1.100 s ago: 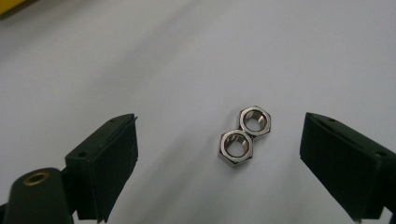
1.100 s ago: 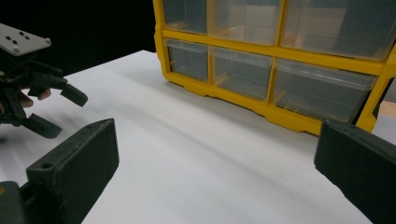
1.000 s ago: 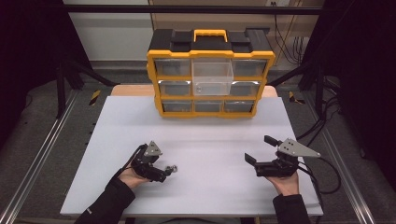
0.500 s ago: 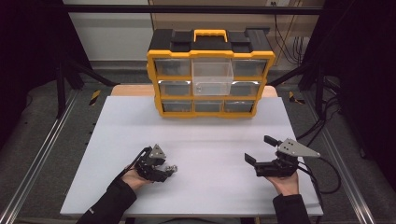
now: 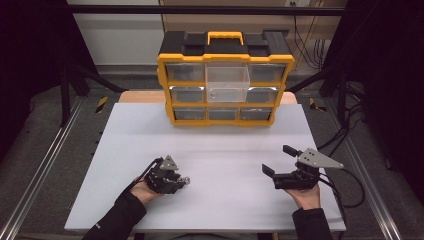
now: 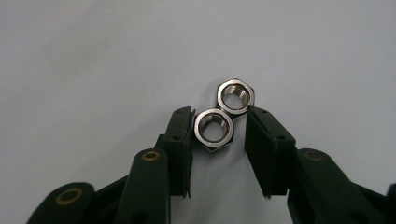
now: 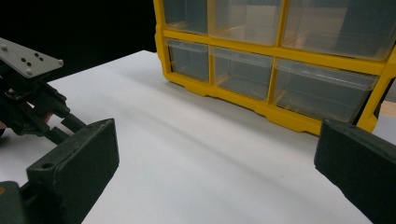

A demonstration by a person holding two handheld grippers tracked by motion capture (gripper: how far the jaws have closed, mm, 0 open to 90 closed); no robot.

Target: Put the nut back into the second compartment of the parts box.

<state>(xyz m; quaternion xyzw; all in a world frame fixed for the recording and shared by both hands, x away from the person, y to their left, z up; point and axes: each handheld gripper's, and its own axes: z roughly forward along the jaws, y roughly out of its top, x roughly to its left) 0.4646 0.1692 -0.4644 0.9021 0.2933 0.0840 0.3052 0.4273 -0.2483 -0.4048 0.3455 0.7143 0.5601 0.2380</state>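
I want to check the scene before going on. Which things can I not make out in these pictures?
- Two hex nuts: too small in the high view, tucked under the left tongs.
- Whether the pads press the near nut: left gripper view, unclear.
- Drawer contents of the yellow organizer: blurred by cloudy plastic, cut off in the right gripper view.
- Right tongs: tips cut off by the edges.

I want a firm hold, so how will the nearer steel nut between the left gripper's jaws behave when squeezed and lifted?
The nearer nut looks rigid, polished metal, so it may slip on the pads. Lying flat on the table, it shouldn't roll. It touches the second nut, which will probably get nudged.
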